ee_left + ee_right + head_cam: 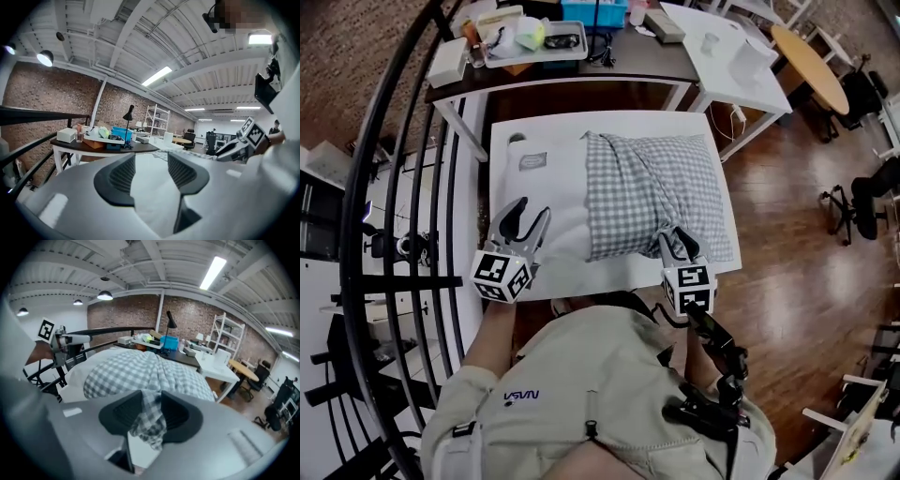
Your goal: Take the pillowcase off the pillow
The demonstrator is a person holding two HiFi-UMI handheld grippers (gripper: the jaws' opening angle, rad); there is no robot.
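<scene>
A pillow in a grey-and-white checked pillowcase [652, 192] lies on the right half of a white table [539, 131]. My right gripper [673, 234] is at the pillow's near edge. In the right gripper view its jaws [151, 399] stand a little apart, open, with a bunched fold of the pillowcase [149, 420] hanging loosely between the pads. The pillow [140, 369] swells up just beyond them. My left gripper [531, 210] hovers over the bare table left of the pillow. It is open [151, 161], and only the white table top [152, 197] shows between its fingers.
Behind the table stands a dark desk [609, 66] with a tray [534, 42], a blue box [592, 11] and a lamp. A white table [731, 56] and a round wooden one [811, 66] are at the back right. A black railing [384, 187] runs along the left.
</scene>
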